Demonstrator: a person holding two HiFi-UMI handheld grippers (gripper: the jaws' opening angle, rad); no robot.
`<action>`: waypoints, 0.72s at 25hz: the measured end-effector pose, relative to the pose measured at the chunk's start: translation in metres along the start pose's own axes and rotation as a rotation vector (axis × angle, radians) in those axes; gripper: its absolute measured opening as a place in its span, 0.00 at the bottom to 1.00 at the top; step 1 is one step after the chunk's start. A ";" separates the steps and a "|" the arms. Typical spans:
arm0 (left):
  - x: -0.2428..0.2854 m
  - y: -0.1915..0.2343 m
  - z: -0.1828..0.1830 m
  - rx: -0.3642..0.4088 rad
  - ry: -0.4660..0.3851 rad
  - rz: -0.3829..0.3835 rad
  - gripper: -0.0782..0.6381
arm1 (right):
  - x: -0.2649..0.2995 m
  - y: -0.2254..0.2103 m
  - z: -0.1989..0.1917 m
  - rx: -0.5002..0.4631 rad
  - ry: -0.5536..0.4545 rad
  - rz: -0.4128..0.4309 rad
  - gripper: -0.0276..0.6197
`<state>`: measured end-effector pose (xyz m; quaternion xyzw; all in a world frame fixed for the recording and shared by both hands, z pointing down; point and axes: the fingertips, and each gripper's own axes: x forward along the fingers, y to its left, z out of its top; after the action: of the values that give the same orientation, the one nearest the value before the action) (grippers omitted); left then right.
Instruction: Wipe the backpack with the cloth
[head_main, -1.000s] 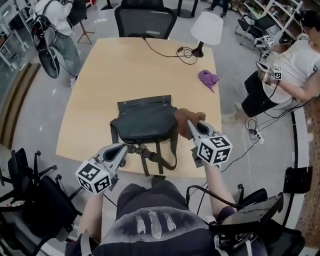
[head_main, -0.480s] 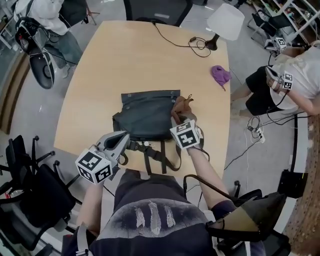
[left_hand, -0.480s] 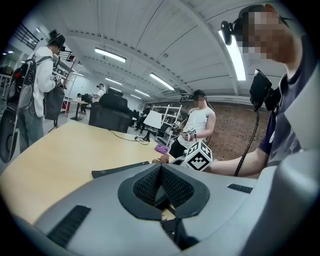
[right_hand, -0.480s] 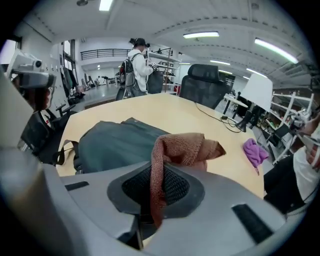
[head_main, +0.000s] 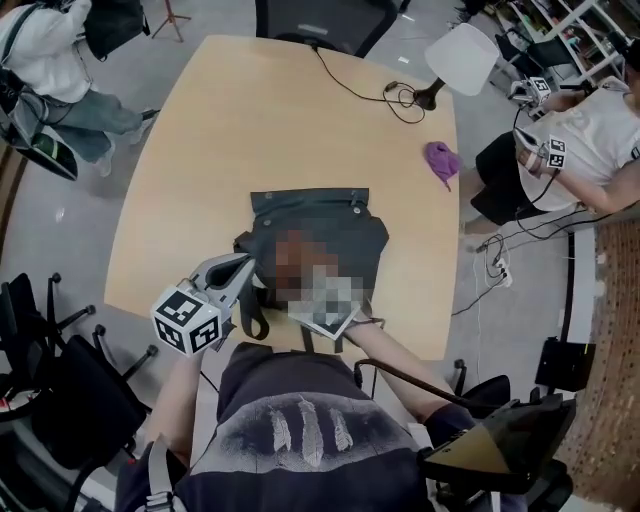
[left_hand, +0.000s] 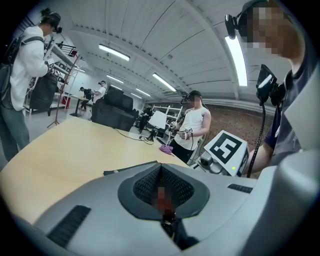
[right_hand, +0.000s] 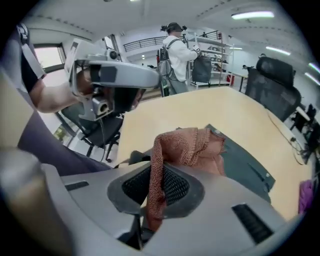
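Right claw (right_hand: 159, 186) is clamped on the brown cloth (right_hand: 192, 145): one tail runs down through the jaws, and the rest bunches out front over the backpack (right_hand: 247, 162). Left claw (head_main: 240, 268) has its jaws drawn together, tips at the backpack's near left corner beside the straps (head_main: 256, 310). A dark scrap sits low in the seam in its own view; can't tell if that's a strap. Backpack lies flat, flap up, at the middle of the tabletop's (head_main: 190, 150) near edge, with the straps trailing off that edge. Step reads as the wipe itself, cloth on the near part of the flap, though the head view masks the exact contact. Next move, my read: drag the cloth across the flap toward the far edge with light down pressure, while the left claw braces so the bag doesn't slide. The bunched cloth would cover more if laid flatter. Around: purple rag (head_main: 441, 160) near the right edge, lamp (head_main: 462, 55) at the far right corner, a cable (head_main: 372, 88) looping by the far edge, all well apart from the bag. Nothing blocks the wipe path, but the flap snaps (right_hand: 265, 174) and loose straps could snag the cloth.
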<state>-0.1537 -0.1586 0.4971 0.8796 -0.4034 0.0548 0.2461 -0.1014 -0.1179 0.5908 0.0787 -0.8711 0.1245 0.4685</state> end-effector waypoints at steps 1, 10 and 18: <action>-0.002 0.005 0.001 -0.003 -0.002 0.003 0.12 | 0.004 0.011 0.009 0.002 -0.014 0.047 0.10; -0.037 0.055 -0.001 -0.069 -0.025 0.102 0.12 | -0.019 -0.040 0.101 0.608 -0.473 0.323 0.10; -0.024 0.051 -0.012 -0.133 0.001 0.068 0.12 | 0.014 -0.134 0.002 0.457 -0.090 -0.102 0.10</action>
<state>-0.2062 -0.1651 0.5207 0.8472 -0.4355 0.0370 0.3020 -0.0766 -0.2474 0.6213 0.2319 -0.8353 0.2910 0.4048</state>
